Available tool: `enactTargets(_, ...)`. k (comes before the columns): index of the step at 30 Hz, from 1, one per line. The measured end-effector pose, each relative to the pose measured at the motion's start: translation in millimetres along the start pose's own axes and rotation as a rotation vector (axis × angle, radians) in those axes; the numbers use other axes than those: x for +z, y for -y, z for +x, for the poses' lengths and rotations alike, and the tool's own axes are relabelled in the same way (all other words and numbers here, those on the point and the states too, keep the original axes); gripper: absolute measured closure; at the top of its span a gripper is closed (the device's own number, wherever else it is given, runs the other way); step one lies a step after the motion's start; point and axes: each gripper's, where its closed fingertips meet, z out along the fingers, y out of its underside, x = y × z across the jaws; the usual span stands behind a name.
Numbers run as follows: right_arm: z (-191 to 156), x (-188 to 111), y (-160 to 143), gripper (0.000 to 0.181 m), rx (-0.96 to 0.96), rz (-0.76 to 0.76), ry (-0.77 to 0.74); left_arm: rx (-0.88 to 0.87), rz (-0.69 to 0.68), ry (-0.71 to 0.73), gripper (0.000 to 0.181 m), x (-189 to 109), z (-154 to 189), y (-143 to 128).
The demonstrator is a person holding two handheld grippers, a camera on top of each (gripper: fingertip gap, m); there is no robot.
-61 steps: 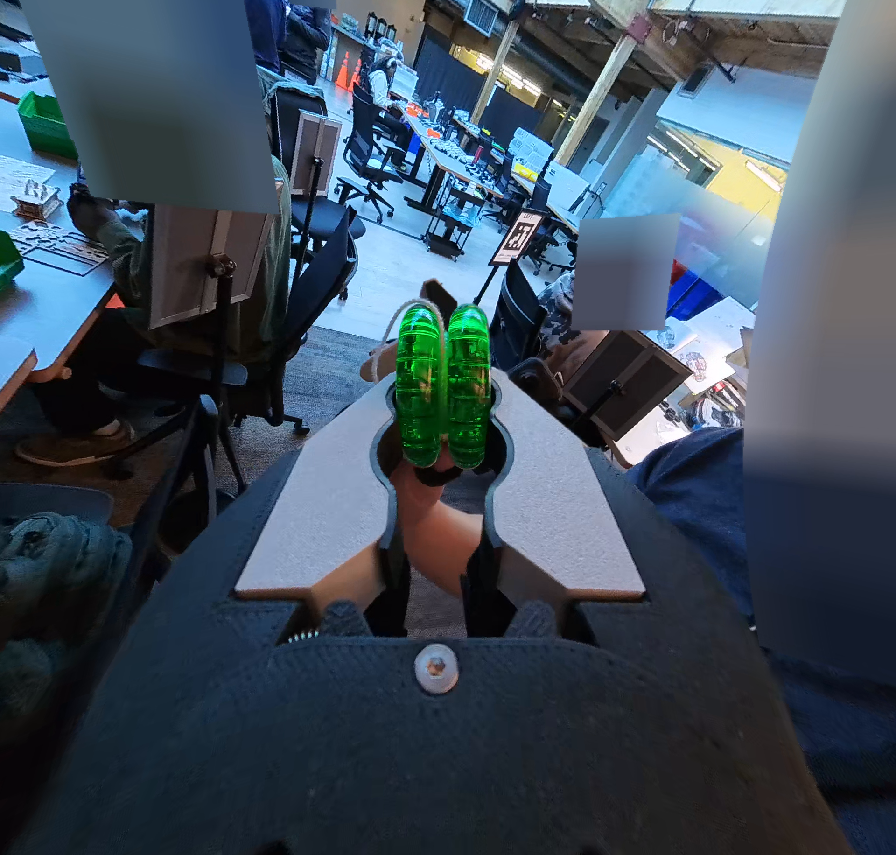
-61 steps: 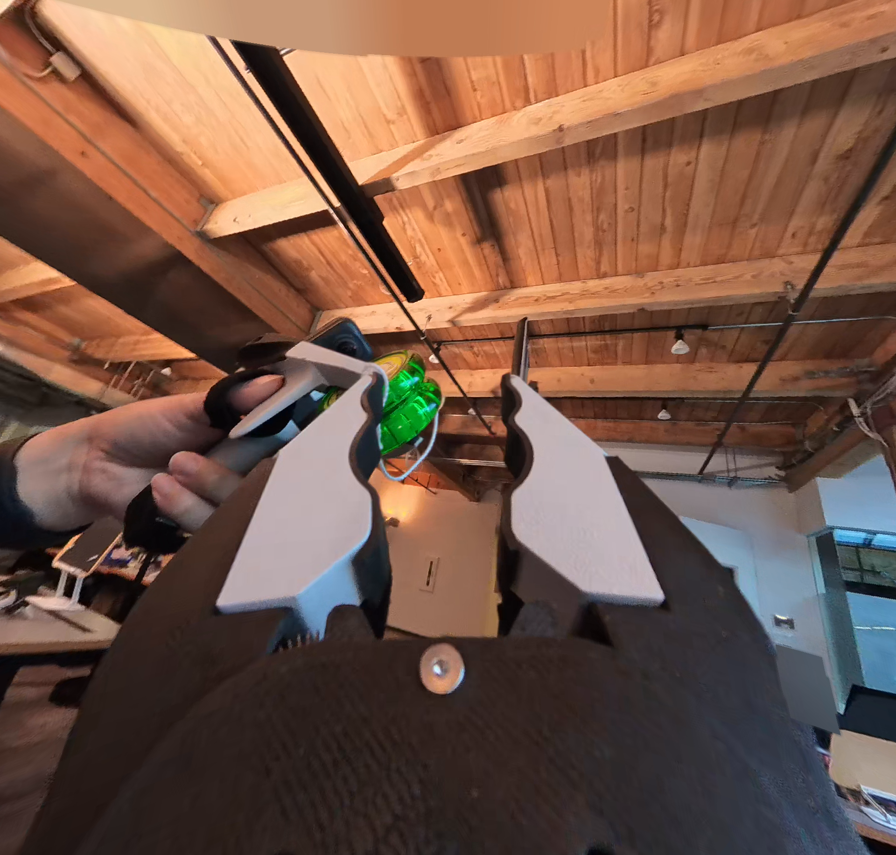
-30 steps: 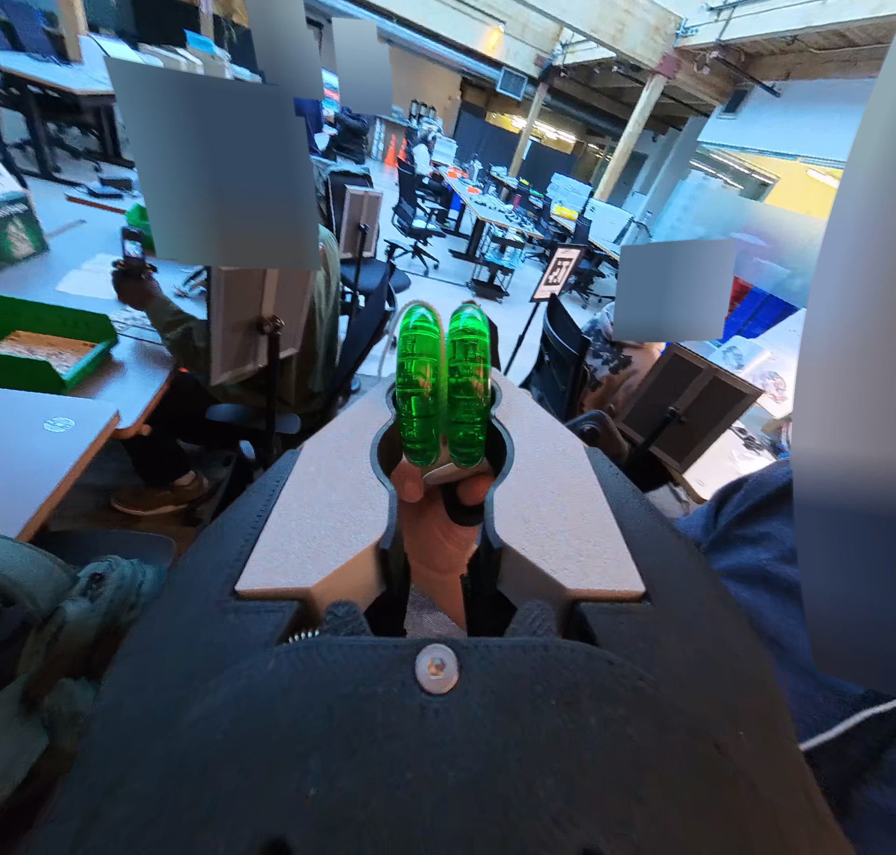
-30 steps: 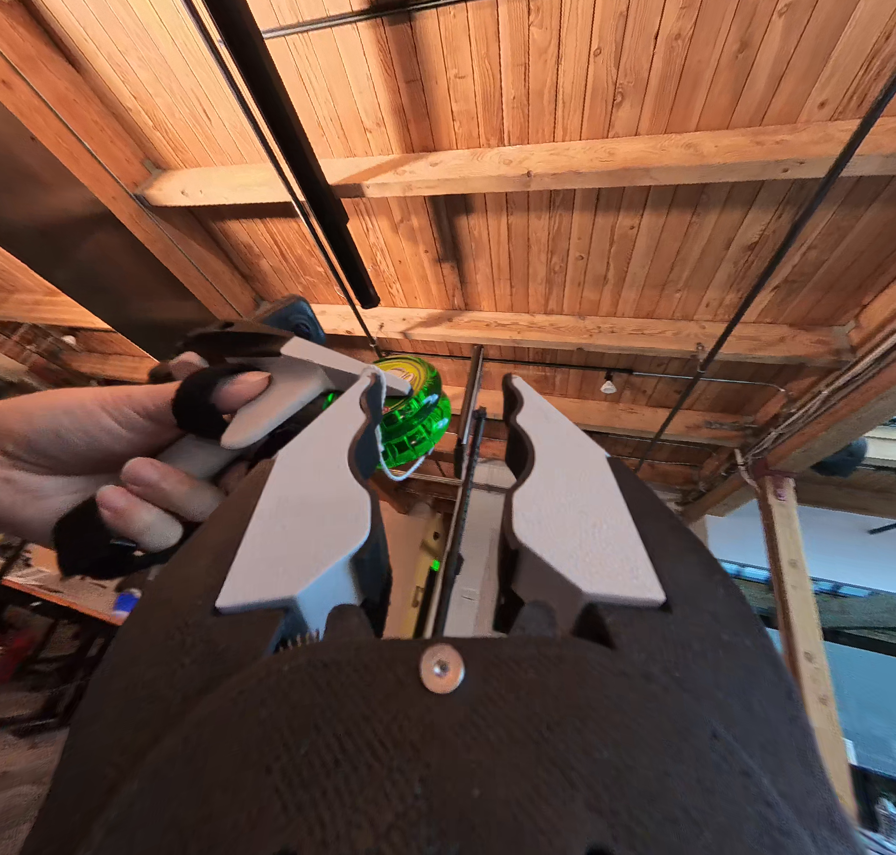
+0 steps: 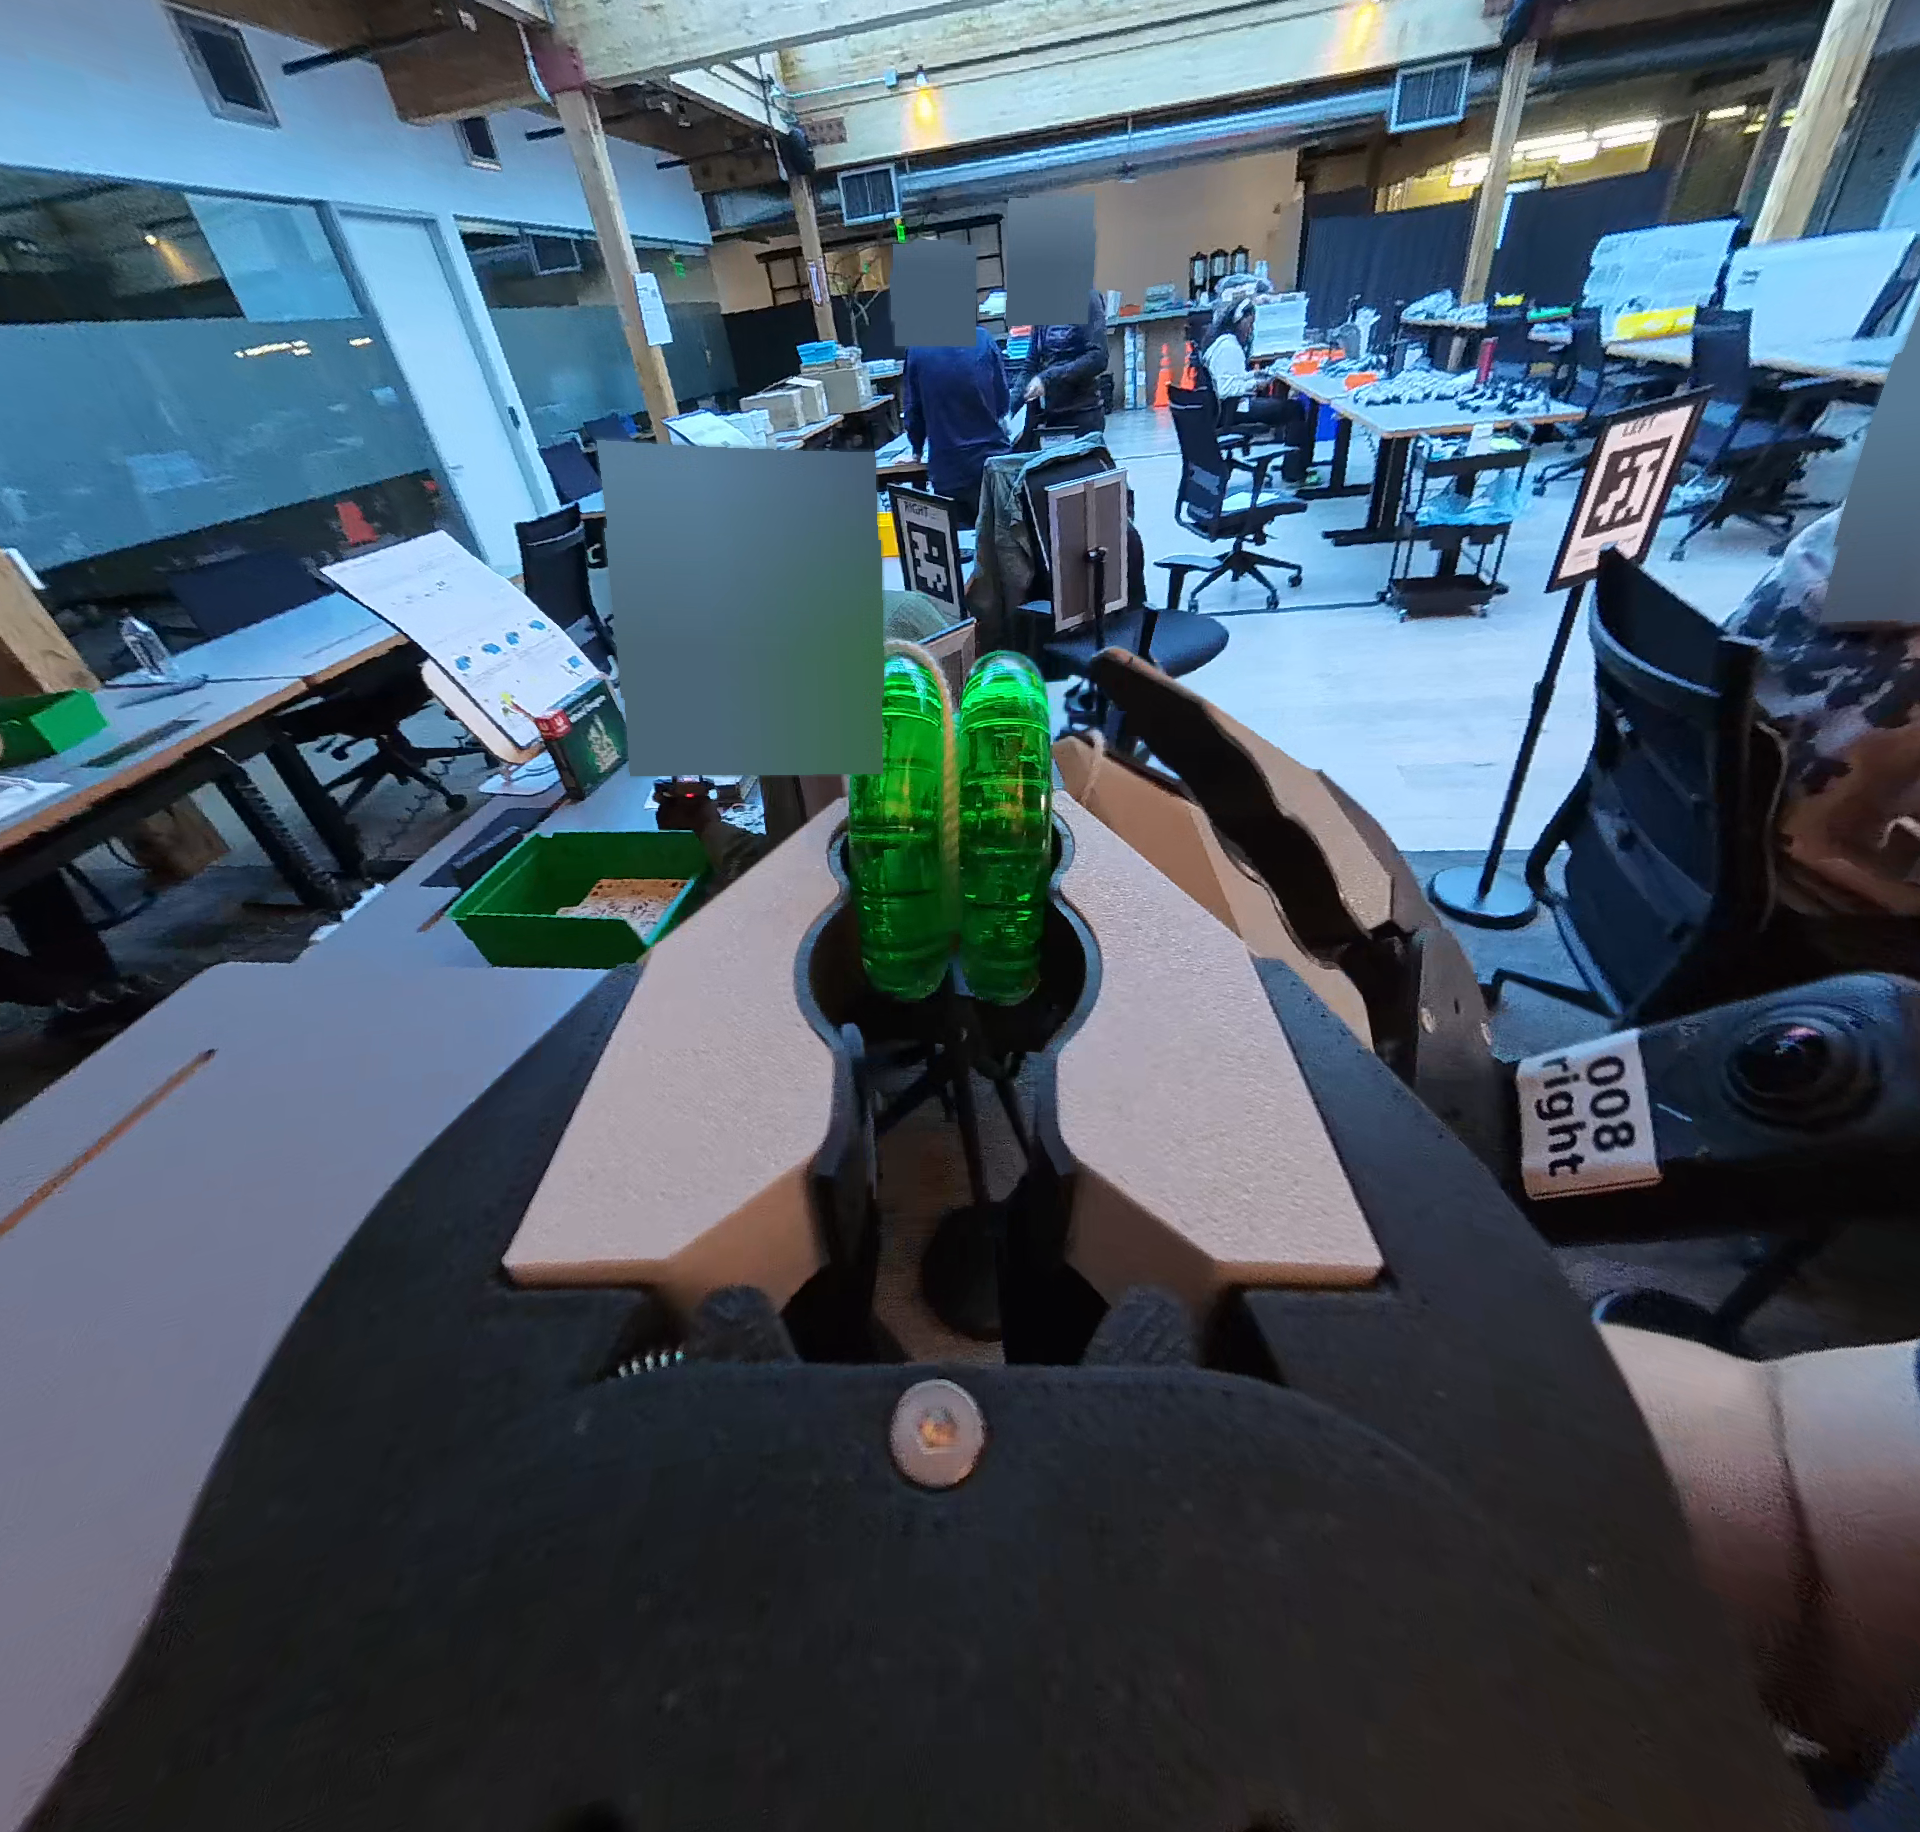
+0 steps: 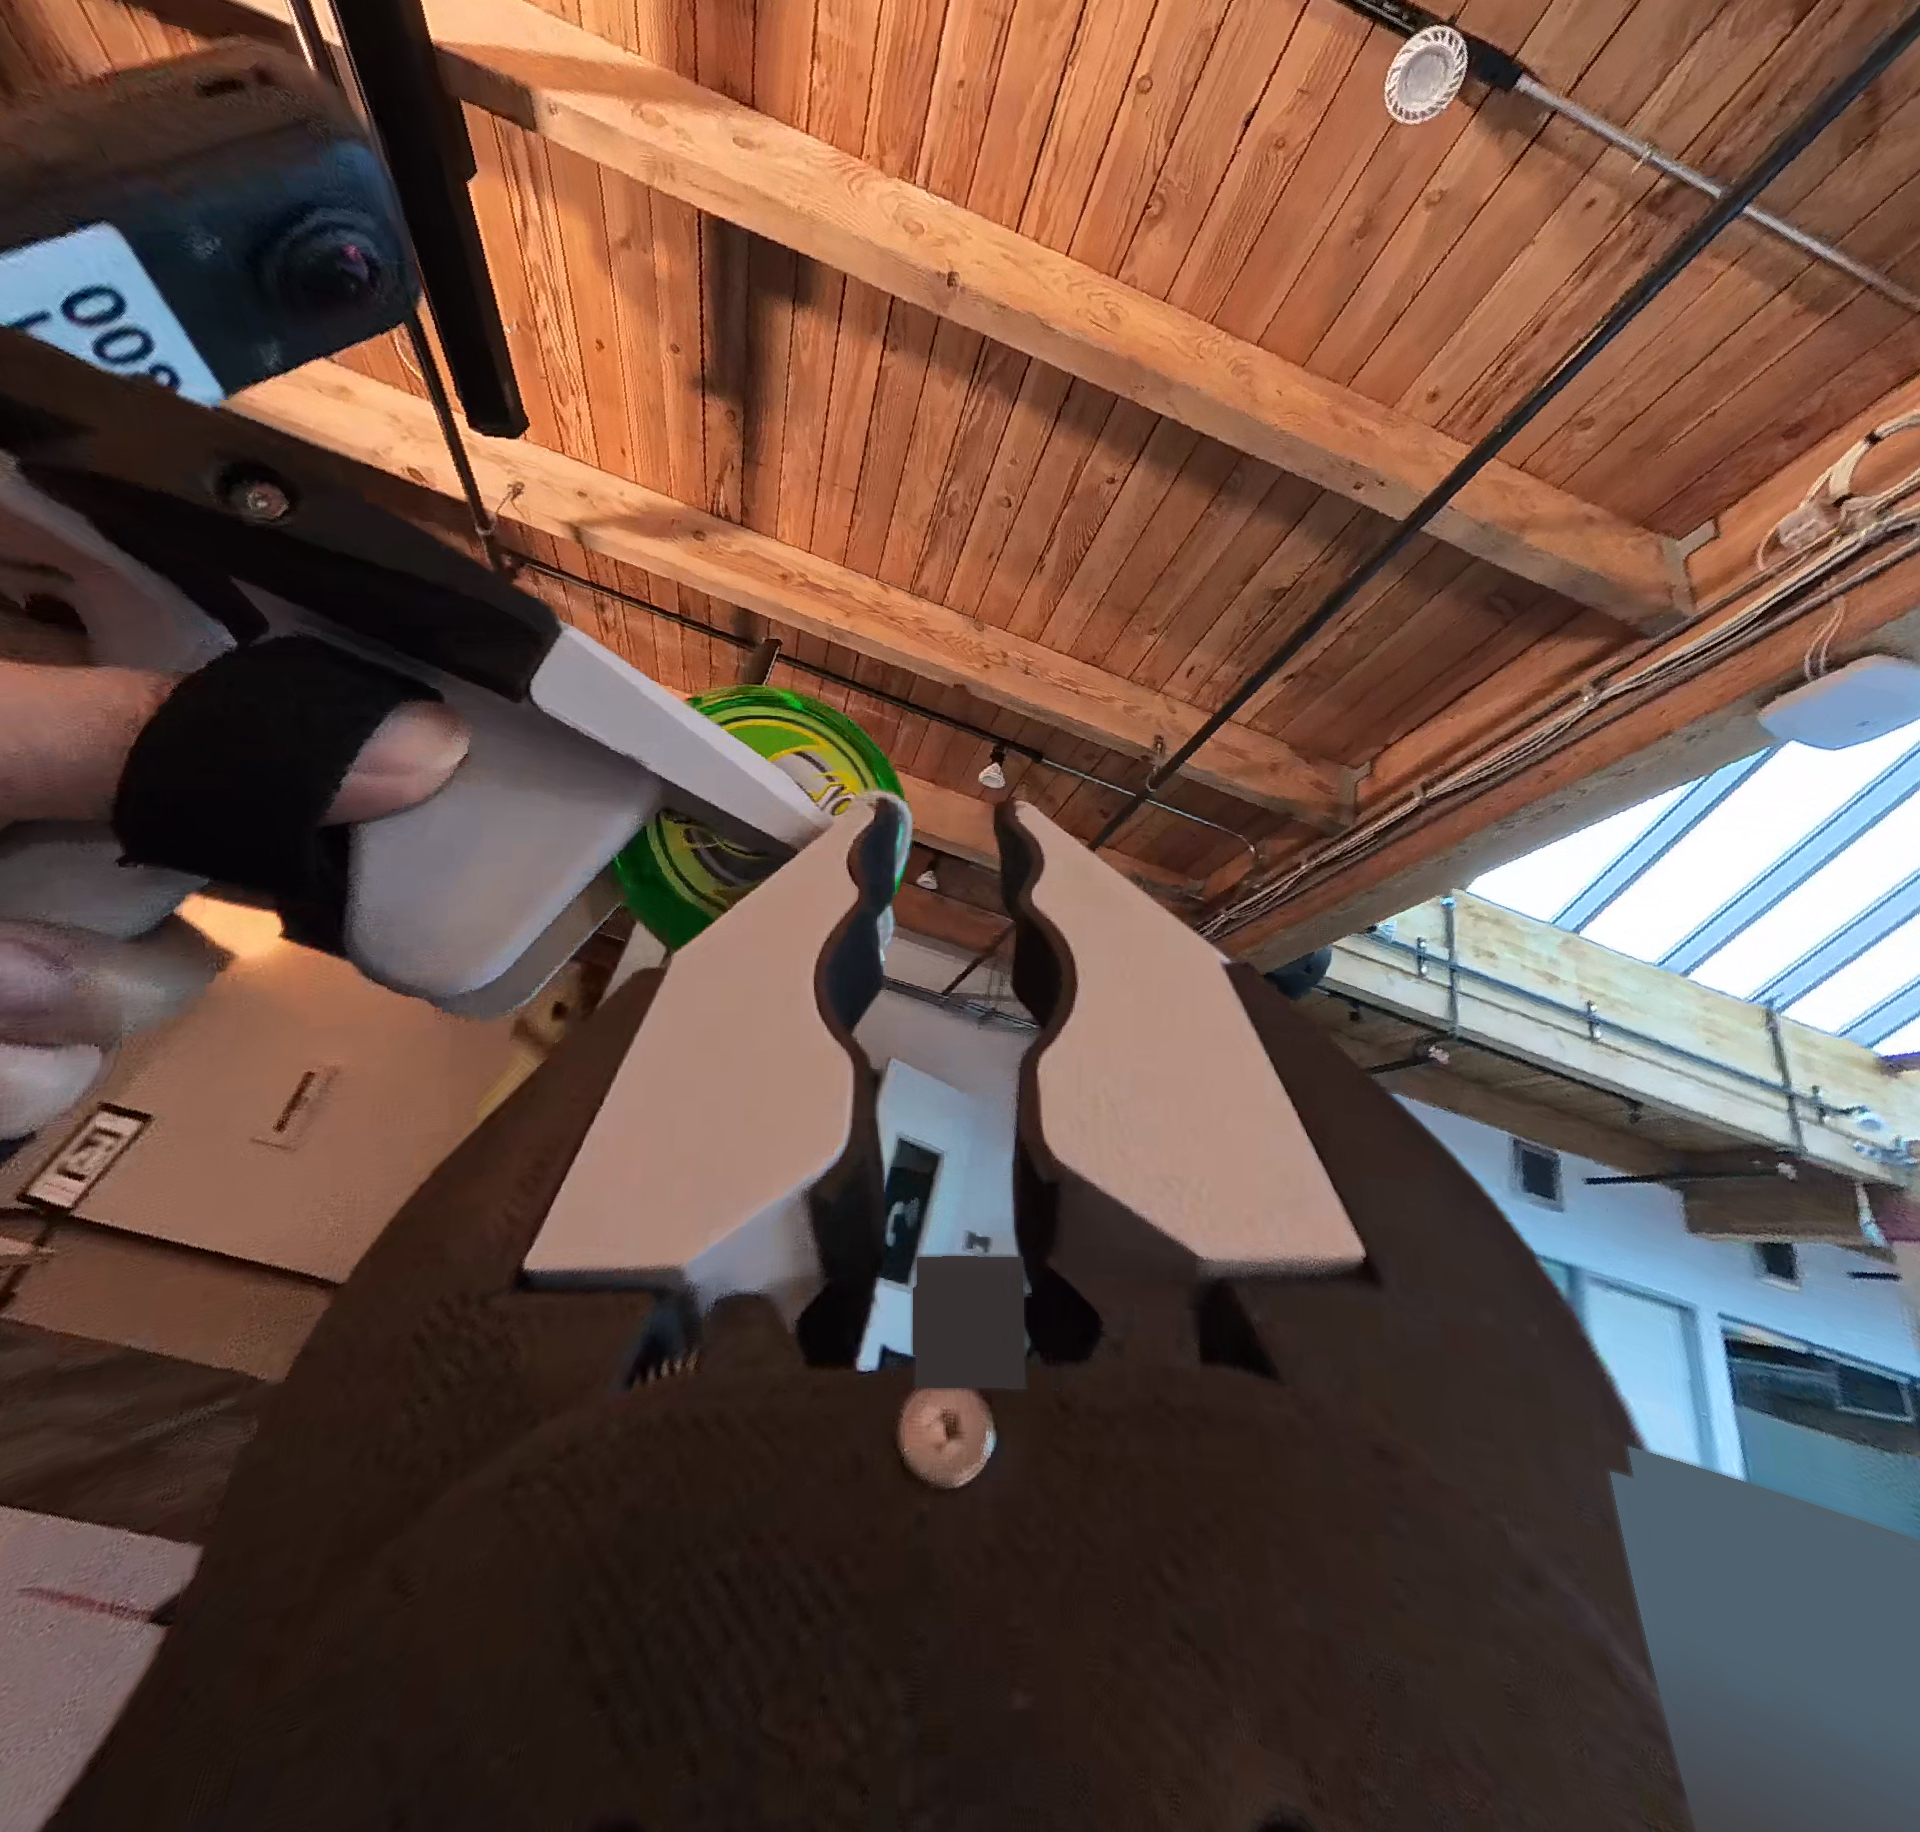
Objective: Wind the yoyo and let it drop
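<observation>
Left wrist view: our left tongs (image 5: 948, 883), matte tan plates on grainy black, are clenched on the glossy translucent green yoyo (image 5: 948, 826) at frame centre, pale string (image 5: 943, 743) in its groove. A green tray (image 5: 571, 899) sits on the worktop (image 5: 312, 1034) left.

Right wrist view: our right tongs (image 6: 943, 821) stand released, gap empty, under a plank ceiling (image 6: 1039, 224); the yoyo shows left of centre.

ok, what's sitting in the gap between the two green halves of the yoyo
The pale string, wound in the groove between the two halves of the yoyo. The left wrist view shows it, with the left gripper clamping the yoyo.
</observation>
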Motion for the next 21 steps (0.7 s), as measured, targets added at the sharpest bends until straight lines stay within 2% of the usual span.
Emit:
enactTargets(6, 0.2, -2.0, 2.1, 0.167, -0.029, -0.013, 0.003, 0.098, -0.013, 0.035, 0.153, 0.9, 9.0, 1.2)
enactTargets(11, -10.5, -3.0, 4.0, 0.178, -0.037, -0.019, 0.067, 0.152, -0.019, 0.064, 0.153, -0.5, 8.8, 3.6)
enactTargets(21, -19.6, 1.3, -9.8, 0.181, -0.006, -0.108, 0.118, 0.019, -0.011, 0.057, 0.153, -2.1, -6.6, 3.3)
